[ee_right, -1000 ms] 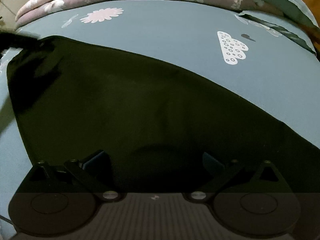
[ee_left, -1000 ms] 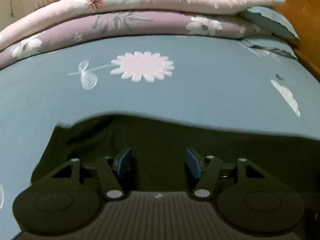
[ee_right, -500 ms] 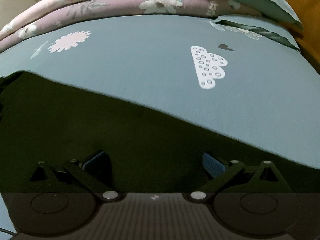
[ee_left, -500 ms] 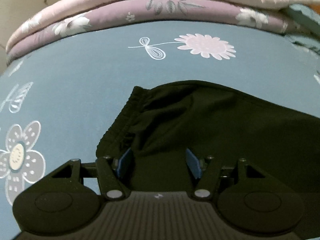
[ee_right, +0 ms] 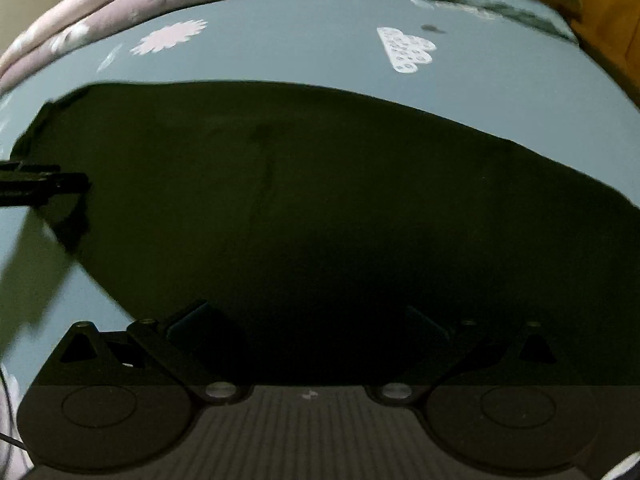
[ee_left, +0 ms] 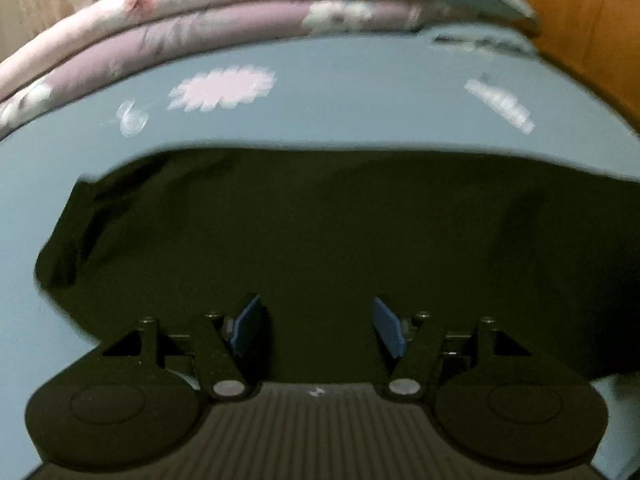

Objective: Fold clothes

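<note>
Dark garment (ee_right: 320, 200) flat on blue bedsheet (ee_right: 300, 52)

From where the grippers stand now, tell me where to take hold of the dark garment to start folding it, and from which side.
Grip the dark garment at its left end, where the gathered, ribbed-looking edge bunches up off the blue bedsheet. Probably come in from the left, over the bare sheet, with the left gripper, whose jaws stand open. The middle lies flat and offers little to pinch.
</note>
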